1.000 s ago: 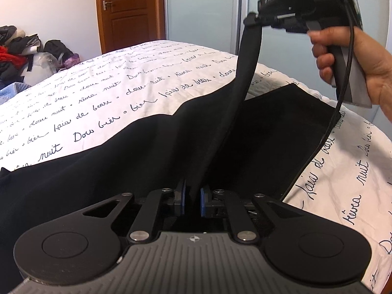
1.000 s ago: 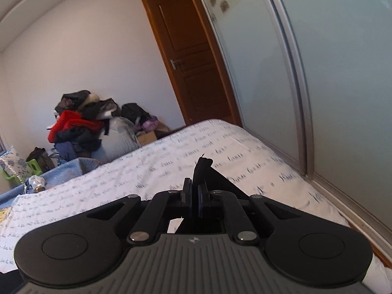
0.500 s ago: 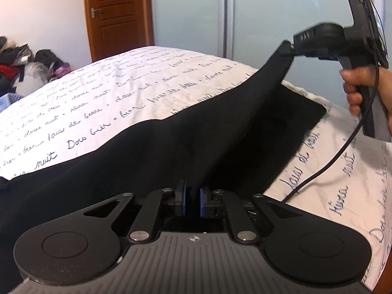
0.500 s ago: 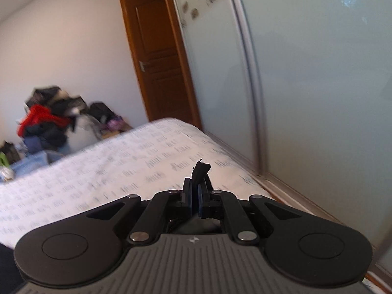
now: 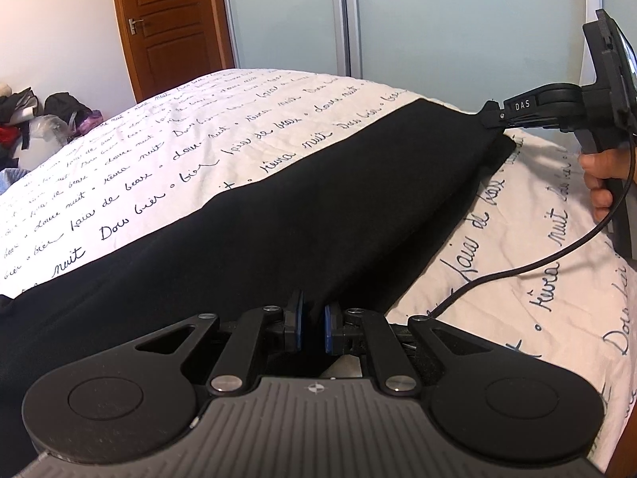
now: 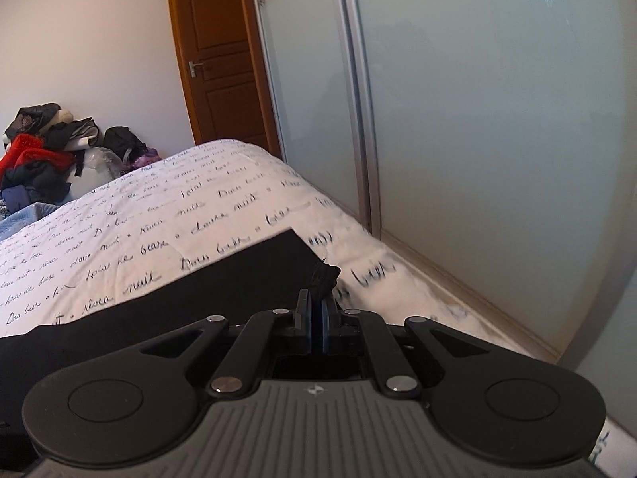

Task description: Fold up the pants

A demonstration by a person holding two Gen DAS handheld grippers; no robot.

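On bed, both tongs (image 5: 312, 328) (image 6: 317, 320) clamping pants (image 5: 278, 215).

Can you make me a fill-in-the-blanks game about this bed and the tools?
1. The pants lying on the bed are coloured ____.
2. The right tool is shut on a ____ of the pants.
3. The bedspread is white with dark ____ printed on it.
4. The door behind the bed is made of ____.

Missing words: black; corner; writing; wood
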